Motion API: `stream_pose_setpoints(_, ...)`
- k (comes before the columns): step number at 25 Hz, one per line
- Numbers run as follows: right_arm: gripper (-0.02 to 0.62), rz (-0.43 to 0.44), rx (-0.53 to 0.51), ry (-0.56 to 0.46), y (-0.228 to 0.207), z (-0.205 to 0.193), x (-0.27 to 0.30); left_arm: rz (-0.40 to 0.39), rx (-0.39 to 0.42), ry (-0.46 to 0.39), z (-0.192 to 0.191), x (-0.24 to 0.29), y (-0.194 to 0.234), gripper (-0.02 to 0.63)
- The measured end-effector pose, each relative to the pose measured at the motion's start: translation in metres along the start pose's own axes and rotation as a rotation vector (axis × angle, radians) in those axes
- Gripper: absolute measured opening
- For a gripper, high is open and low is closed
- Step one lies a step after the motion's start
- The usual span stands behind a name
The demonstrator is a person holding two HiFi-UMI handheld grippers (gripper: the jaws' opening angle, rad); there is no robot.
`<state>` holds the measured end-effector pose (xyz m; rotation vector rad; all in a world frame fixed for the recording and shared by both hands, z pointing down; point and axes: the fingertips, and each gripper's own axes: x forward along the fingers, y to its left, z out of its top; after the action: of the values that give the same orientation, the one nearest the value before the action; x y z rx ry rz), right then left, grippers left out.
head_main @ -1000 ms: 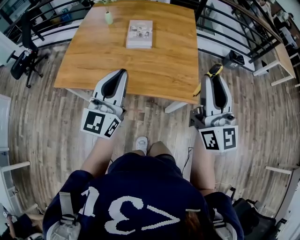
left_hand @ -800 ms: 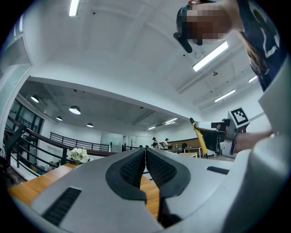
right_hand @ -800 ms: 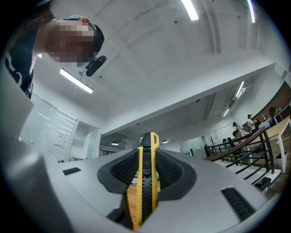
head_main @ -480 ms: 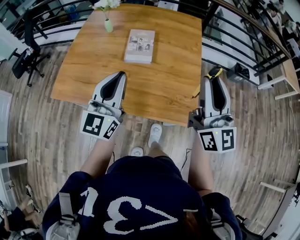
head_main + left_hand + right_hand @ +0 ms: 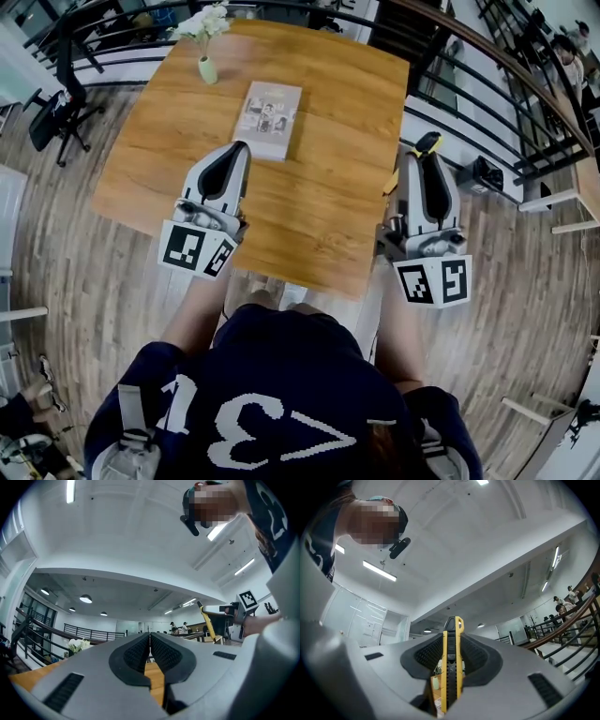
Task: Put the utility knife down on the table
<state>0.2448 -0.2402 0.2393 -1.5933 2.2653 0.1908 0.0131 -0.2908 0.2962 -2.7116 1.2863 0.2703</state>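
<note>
While the right tool [image 5: 425, 157] clamps the utility knife [image 5: 451, 667], its base is hidden.

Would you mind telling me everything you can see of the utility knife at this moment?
The utility knife has a yellow body, plastic by the look of it, with a black ribbed slider strip down its middle. No blade shows. It is clamped between the jaws of the right gripper, lying lengthwise along them, with its black-and-yellow end poking out past their tips. In the head view it sits by the right edge of the wooden table, and only the gripper appears to touch it.
</note>
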Motion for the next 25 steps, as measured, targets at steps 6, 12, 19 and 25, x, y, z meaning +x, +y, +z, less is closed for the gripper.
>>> stream_pose_setpoints(6, 0.124, 0.023, 0.031, 0.032, -0.018, -0.02, 0.021, 0.024, -0.011, 0.024, -0.016, 0.023, 0.004, 0.018)
stream_pose_setpoints(12, 0.124, 0.026, 0.052, 0.1, -0.034, -0.053, 0.039, 0.032, -0.032, 0.06, -0.043, 0.045, 0.014, 0.018)
stream_pose_setpoints(19, 0.124, 0.014, 0.078, 0.265, -0.048, -0.13, 0.059, 0.042, -0.055, 0.119, -0.09, 0.061, 0.034, 0.018)
stream_pose_setpoints(25, 0.123, -0.021, 0.145, 0.462, -0.061, -0.233, 0.064, 0.04, -0.093, 0.203, -0.146, 0.065, 0.051, 0.018)
